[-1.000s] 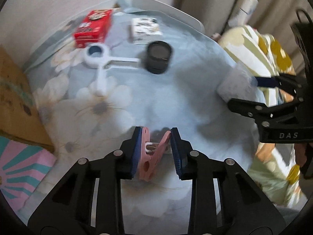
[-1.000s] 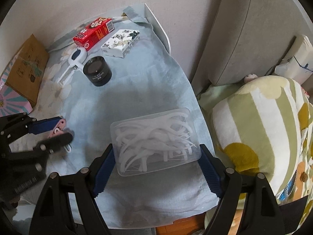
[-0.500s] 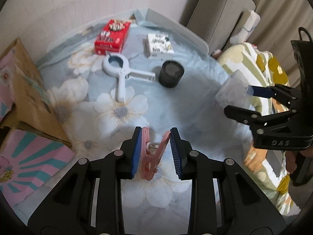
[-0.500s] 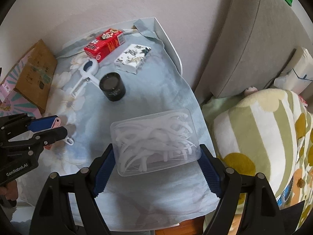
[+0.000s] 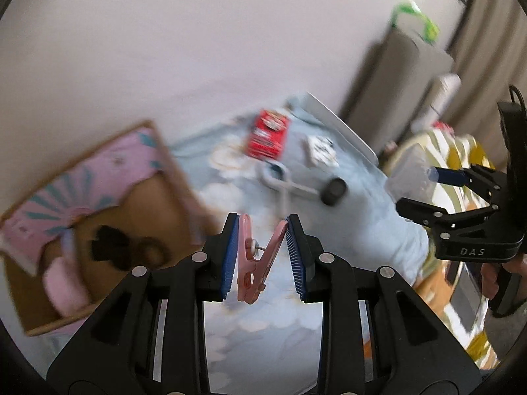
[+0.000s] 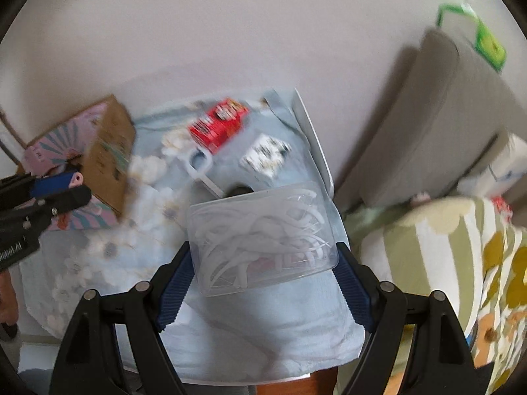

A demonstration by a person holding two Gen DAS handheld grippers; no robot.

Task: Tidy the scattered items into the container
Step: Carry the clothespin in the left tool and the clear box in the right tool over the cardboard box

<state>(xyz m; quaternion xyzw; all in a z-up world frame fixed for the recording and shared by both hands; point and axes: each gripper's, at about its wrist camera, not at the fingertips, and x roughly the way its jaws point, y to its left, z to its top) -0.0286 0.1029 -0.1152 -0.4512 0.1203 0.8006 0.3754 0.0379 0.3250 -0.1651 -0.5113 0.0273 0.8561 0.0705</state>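
Note:
My left gripper is shut on a pink clothespin, held up above the flowered blue cloth. My right gripper is shut on a clear plastic box full of white floss picks, also lifted off the cloth. To the left stands an open cardboard box with pink patterned flaps and several items inside. On the cloth lie a red packet, a small white patterned box, a big white clip and a black jar. The view is blurred.
A pale wall runs behind the table. A grey cushion stands at the right. A striped green and yellow blanket lies beside the table's right edge. A hand holds the right gripper.
Both grippers have risen off the cloth with their loads, the clothespin and the clear box. The left view has swung so that the open cardboard box now shows.

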